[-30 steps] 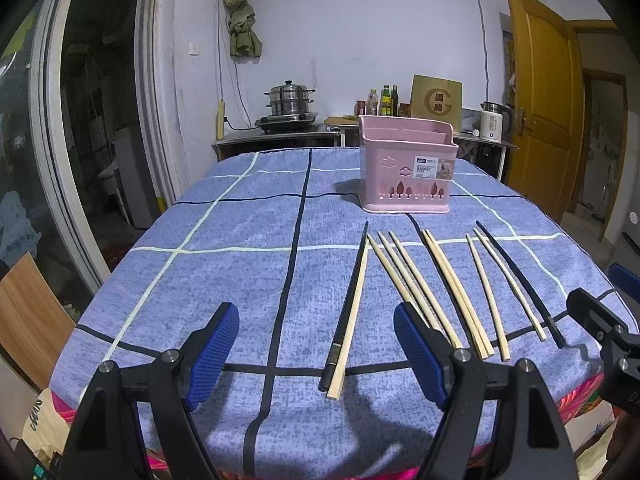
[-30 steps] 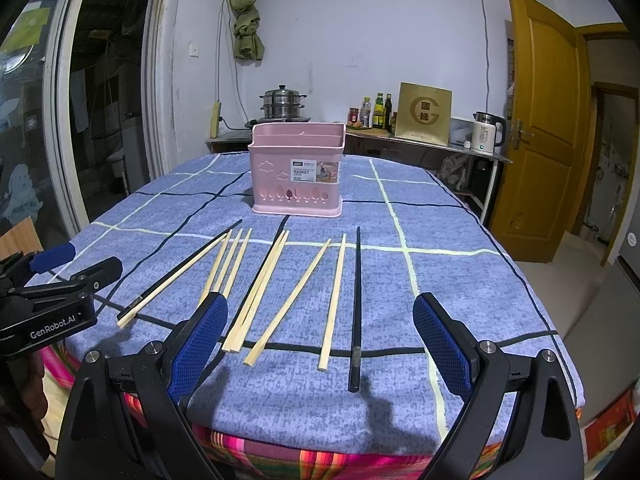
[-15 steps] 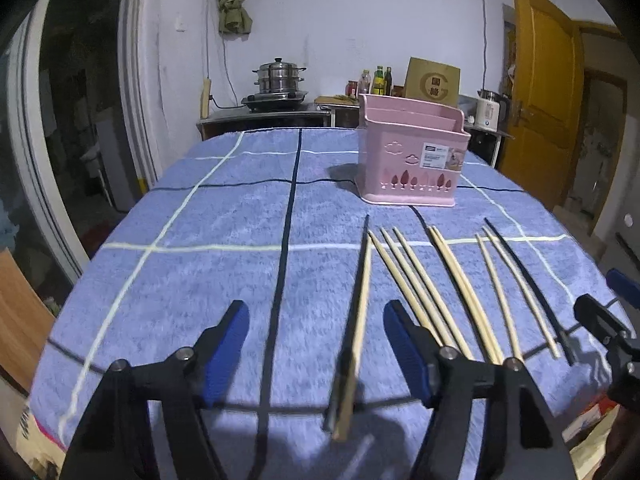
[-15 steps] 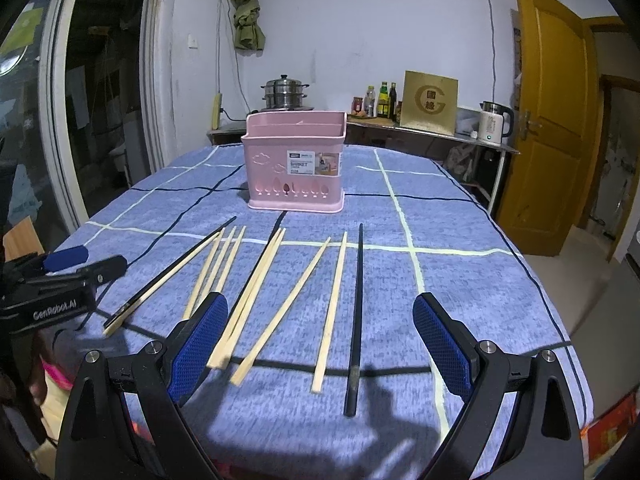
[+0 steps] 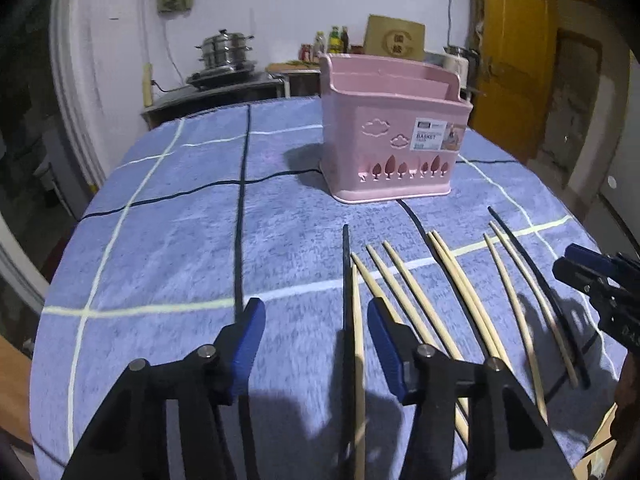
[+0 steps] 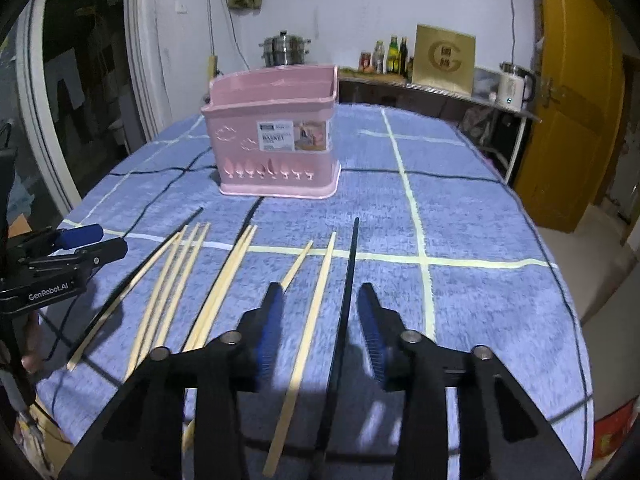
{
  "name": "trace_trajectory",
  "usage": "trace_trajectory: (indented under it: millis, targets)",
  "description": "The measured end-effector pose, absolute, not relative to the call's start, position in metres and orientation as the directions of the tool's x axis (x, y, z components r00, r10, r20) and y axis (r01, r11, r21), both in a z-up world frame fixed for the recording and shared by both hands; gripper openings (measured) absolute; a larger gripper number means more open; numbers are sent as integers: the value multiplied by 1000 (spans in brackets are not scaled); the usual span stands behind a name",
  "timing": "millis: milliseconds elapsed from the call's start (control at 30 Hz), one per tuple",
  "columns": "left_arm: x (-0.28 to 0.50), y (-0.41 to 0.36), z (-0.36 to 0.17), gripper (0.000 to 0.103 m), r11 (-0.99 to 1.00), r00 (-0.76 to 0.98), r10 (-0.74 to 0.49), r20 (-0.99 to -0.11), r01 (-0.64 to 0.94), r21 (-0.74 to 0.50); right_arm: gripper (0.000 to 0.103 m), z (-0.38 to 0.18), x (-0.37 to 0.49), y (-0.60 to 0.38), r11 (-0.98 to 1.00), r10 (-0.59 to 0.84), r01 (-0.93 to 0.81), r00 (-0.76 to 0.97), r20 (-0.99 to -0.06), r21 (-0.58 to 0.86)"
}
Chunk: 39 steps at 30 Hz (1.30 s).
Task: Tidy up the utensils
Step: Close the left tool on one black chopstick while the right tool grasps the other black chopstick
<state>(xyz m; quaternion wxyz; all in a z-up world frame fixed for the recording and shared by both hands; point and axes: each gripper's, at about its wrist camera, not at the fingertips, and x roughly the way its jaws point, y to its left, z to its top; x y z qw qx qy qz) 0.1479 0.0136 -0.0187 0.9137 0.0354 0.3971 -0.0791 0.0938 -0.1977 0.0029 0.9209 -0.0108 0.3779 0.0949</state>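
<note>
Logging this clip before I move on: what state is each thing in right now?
Left hand-held gripper: open, straddling one black and one wooden chopstick.
Right hand-held gripper: open, straddling one wooden and one black chopstick.
Chopsticks: all lying flat on the tablecloth.
Pink basket: upright; inside hidden.

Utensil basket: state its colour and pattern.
The utensil basket is pink, with embossed clouds and leaf-shaped cutouts along the bottom. Right wrist view shows it best.
</note>
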Motion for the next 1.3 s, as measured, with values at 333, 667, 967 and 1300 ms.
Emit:
trace_trajectory:
  millis: [333,667,967,1300]
  targets:
    - [185,4,-32,43,971,625,-136,-769,238,22,23,-11,126,-189,974,193,-216,627,-755,70]
    - [211,-2,-40,39,965,592,-161,-790,263,0,23,-11,142,-196,976,199,-195,612,-765,98]
    - [227,-7,-41,29,962,583,-176,-793,274,-13,23,-10,164,-210,984,161,-155,606,-779,82]
    - [238,-13,-41,18,957,567,-178,-804,289,-9,20,-23,184,-214,986,156,-139,564,-811,93]
